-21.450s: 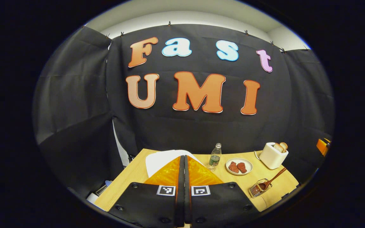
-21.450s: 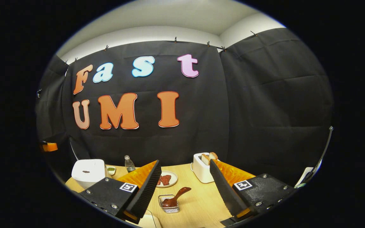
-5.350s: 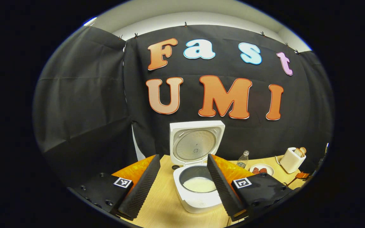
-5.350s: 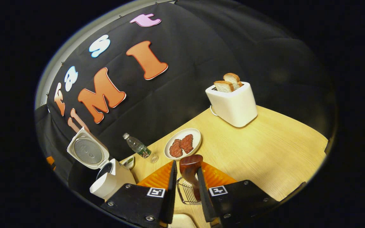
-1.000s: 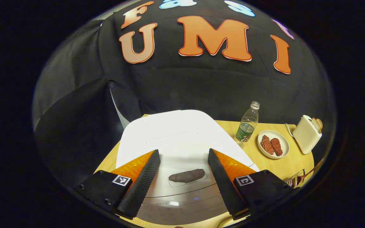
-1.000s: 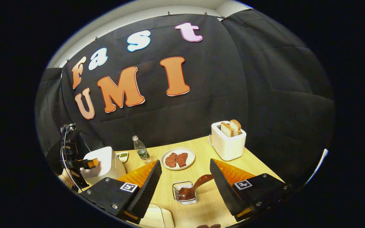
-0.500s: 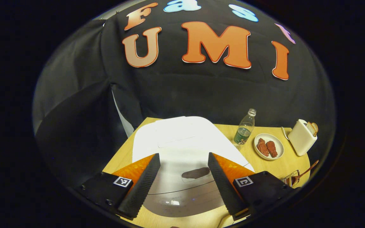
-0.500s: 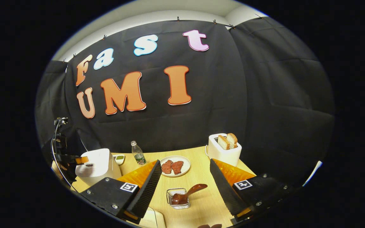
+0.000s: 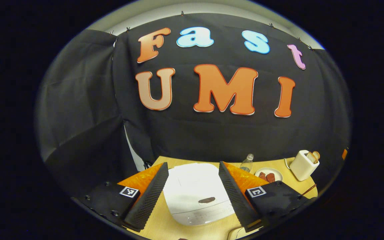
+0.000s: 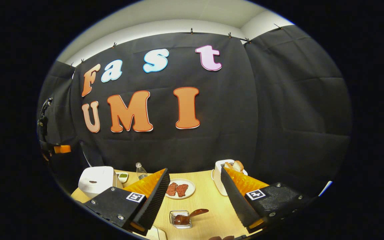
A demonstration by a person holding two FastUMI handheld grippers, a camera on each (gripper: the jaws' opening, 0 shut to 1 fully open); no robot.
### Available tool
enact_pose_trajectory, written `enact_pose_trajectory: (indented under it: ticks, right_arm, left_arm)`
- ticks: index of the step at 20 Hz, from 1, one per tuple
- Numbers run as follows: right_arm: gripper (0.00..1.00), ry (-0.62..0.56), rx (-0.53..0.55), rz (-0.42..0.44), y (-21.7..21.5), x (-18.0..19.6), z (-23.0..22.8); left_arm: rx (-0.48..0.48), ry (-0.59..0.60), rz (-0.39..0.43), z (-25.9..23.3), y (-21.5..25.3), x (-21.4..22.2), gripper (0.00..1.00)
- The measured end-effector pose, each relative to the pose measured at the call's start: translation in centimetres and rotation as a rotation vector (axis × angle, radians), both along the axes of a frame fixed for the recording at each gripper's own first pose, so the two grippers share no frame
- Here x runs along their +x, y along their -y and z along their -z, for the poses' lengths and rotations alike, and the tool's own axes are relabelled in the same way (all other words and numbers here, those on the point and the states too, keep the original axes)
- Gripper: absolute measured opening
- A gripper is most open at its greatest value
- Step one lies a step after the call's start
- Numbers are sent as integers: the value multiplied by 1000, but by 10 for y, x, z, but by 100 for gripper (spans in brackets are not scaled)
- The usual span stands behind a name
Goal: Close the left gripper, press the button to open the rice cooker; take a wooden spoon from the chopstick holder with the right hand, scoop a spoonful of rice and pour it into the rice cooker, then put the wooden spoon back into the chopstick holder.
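— Black cloth walls us in; how do our tools stand?
— Our left hand-held gripper [image 9: 193,193] gapes above the lidded rice cooker [image 9: 197,196]. Our right hand-held gripper [image 10: 195,196] gapes too, over the table [image 10: 208,200], with the wooden spoon [image 10: 188,216] resting in its chopstick holder [image 10: 180,220].

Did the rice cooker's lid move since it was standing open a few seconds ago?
Yes. The lid has swung down and is shut on the rice cooker; before, it stood up against the back wall, showing the pot.
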State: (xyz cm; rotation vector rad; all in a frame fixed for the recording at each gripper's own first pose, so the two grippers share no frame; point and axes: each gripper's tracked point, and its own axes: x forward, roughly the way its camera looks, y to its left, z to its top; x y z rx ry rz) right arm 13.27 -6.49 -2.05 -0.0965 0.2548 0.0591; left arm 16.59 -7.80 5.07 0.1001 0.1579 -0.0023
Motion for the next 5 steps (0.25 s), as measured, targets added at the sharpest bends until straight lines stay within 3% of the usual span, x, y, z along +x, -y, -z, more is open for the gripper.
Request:
enact_pose_trajectory:
  ticks: [5]
  right_arm:
    - [95, 40, -4, 1, -1, -2, -30]
  left_arm:
    - [-58, 136, 3, -70, -14, -42, 100]
